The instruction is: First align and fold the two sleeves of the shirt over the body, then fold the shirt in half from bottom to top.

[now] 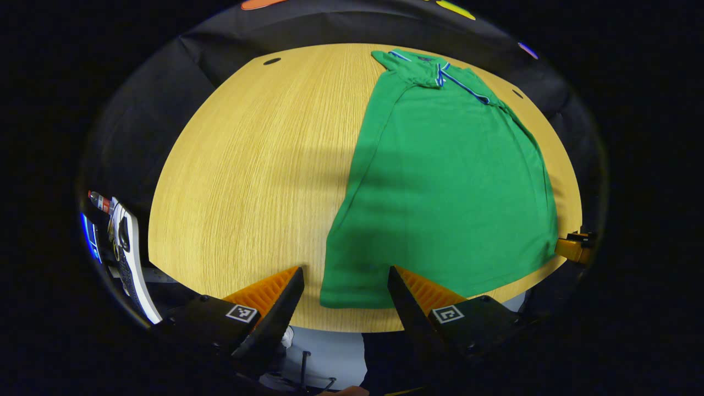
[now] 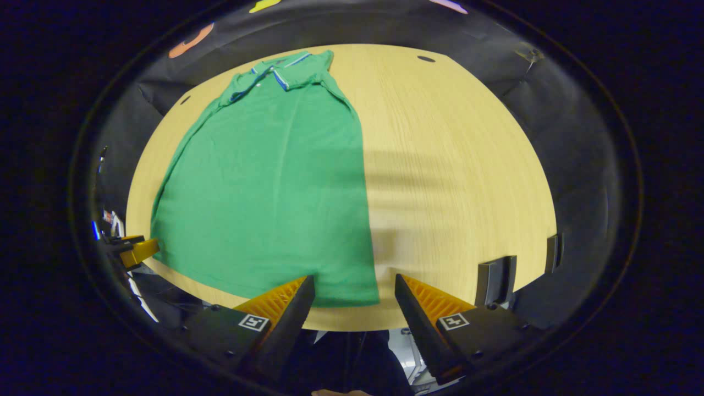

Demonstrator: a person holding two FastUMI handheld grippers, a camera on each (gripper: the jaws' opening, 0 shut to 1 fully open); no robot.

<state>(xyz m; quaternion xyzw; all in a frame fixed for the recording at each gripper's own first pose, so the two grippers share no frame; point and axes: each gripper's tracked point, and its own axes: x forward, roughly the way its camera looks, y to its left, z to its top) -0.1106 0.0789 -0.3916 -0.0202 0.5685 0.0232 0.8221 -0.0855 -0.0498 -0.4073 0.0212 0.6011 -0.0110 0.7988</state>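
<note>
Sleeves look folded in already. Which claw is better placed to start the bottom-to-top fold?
Neither clearly: it likely takes both. The left claw hangs open at the green polo shirt's hem corner on its side; the right claw hangs open at the opposite hem corner. Neither touches it.

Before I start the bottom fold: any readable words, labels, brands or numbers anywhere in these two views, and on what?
None readable.
Green shirt: no print or legible tag visible.
Left gripper and right gripper: square coded markers, patterns, not text.
Bottle beyond the table: label too small.
</note>
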